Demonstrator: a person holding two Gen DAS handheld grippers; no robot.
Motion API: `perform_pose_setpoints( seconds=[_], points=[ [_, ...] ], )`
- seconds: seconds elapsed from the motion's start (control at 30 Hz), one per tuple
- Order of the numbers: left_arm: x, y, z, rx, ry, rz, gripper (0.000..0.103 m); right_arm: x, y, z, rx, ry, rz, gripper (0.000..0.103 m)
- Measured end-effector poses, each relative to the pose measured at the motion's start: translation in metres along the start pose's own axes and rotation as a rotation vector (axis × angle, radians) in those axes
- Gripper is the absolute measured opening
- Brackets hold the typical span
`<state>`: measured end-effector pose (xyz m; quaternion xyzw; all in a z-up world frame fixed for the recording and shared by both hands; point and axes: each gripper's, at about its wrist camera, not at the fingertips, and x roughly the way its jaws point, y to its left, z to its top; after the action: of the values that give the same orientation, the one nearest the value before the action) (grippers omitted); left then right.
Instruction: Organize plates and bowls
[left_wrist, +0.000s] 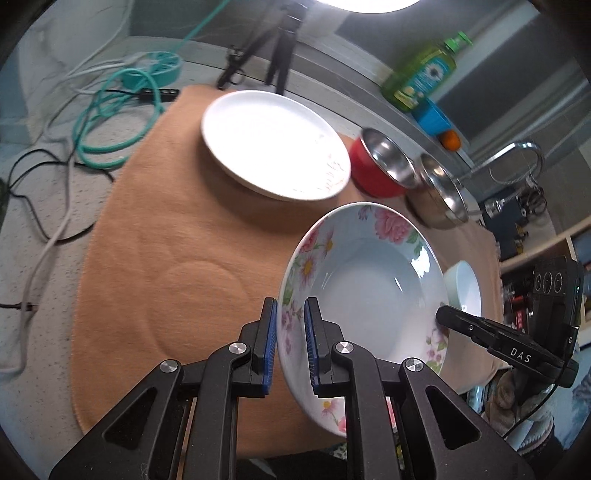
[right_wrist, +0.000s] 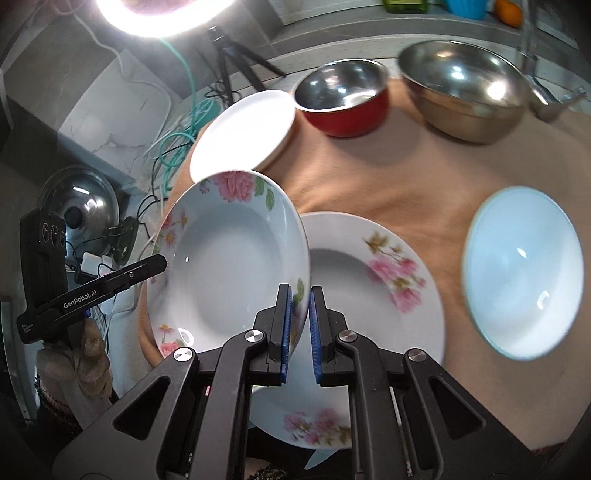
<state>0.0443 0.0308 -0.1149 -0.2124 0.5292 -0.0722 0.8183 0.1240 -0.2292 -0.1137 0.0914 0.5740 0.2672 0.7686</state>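
A: Where's the floral plate (left_wrist: 364, 280) now?

B: In the air, tilted, above the tan mat (left_wrist: 177, 258). The left gripper (left_wrist: 290, 343) has its fingers clamped on the plate's left rim, and the right gripper (right_wrist: 300, 328) is clamped on the opposite rim. Neither pair stands apart.

A: Both on one plate. Where would you take it?

B: My guess is the second floral plate (right_wrist: 373, 280), lying flat on the mat just under and to the right of the held one in the right wrist view. They look like a matching pair, so stacking them makes sense.

A: How to do it well?

B: Level it first; right now one edge rides high. Keep both hands moving together, or the rim may twist out of a clamp. Centre it over the lower plate, lower it flat, and release only once it's seated.

A: Anything in the way?

B: The pale bowl (right_wrist: 522, 273) sits apart to the right. The white plate (left_wrist: 275, 144), red bowl (left_wrist: 380, 166) and steel bowl (left_wrist: 439, 192) stand farther back.
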Motion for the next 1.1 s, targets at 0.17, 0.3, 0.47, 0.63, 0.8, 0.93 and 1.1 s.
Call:
perform_pose_setpoints(
  seconds=[0.17, 0.3, 0.47, 0.63, 0.8, 0.93, 1.1],
  points=[
    [0.013, -0.021, -0.003, 0.06, 0.036, -0.013, 0.013, -0.011, -0.024, -0.018, 0.059, -0.002, -0.023, 0.01],
    [0.021, -0.031, -0.006, 0.096, 0.06, -0.012, 0.013, -0.015, -0.035, -0.029, 0.09, -0.003, -0.036, 0.01],
    [0.028, -0.041, -0.009, 0.13, 0.083, -0.009, 0.013, -0.017, -0.044, -0.041, 0.119, -0.001, -0.046, 0.01],
    [0.034, -0.048, -0.011, 0.161, 0.098, -0.001, 0.013, -0.017, -0.05, -0.049, 0.137, 0.007, -0.055, 0.01],
    [0.039, -0.053, -0.012, 0.191, 0.109, 0.012, 0.013, -0.016, -0.052, -0.053, 0.145, 0.014, -0.061, 0.01],
    [0.042, -0.055, -0.013, 0.207, 0.116, 0.024, 0.013, -0.015, -0.052, -0.054, 0.147, 0.017, -0.068, 0.01],
    [0.047, -0.058, -0.016, 0.221, 0.124, 0.035, 0.013, -0.012, -0.052, -0.055, 0.149, 0.024, -0.075, 0.01]
  ],
)
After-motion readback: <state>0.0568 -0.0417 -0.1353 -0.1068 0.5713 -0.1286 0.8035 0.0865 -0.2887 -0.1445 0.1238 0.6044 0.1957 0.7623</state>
